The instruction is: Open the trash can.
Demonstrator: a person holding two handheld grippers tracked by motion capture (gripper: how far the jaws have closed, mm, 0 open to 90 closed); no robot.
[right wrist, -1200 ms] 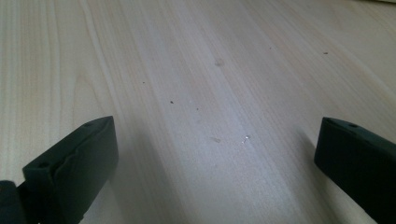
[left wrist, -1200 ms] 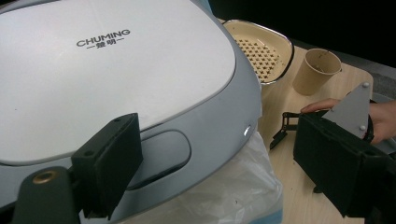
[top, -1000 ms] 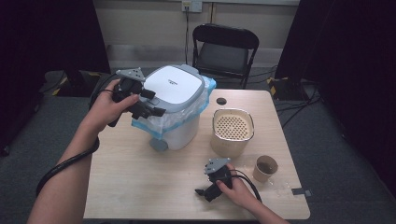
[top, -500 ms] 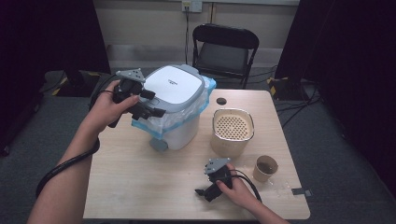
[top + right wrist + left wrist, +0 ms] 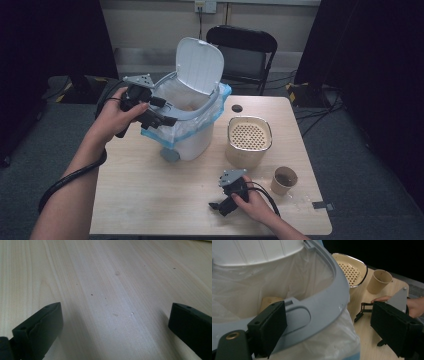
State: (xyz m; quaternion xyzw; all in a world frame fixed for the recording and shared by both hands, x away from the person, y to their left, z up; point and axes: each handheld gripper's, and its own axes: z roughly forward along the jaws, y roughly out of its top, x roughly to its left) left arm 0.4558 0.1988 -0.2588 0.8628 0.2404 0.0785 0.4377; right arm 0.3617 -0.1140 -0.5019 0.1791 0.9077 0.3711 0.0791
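A white bin [image 5: 190, 137] with a grey rim and a clear liner stands on the table's left half, its lid [image 5: 200, 65] raised upright. My left gripper [image 5: 162, 112] is open at the bin's front rim. In the left gripper view the left gripper [image 5: 332, 330] has one jaw in front of the rim's grey latch tab [image 5: 298, 317] and the other off to the side. Something tan [image 5: 268, 302] lies inside the liner. My right gripper [image 5: 220, 205] rests open near the front edge, and in its own view the right gripper [image 5: 115, 327] has bare wood between its jaws.
A cream container with a perforated insert [image 5: 249, 140] stands right of the bin, and a paper cup [image 5: 284, 180] sits nearer the front right. A small dark disc [image 5: 237, 108] lies behind them. A black chair [image 5: 242, 50] stands behind the table.
The bin's lid has swung from shut to fully upright. My left gripper stays at the front rim. The right gripper has not moved.
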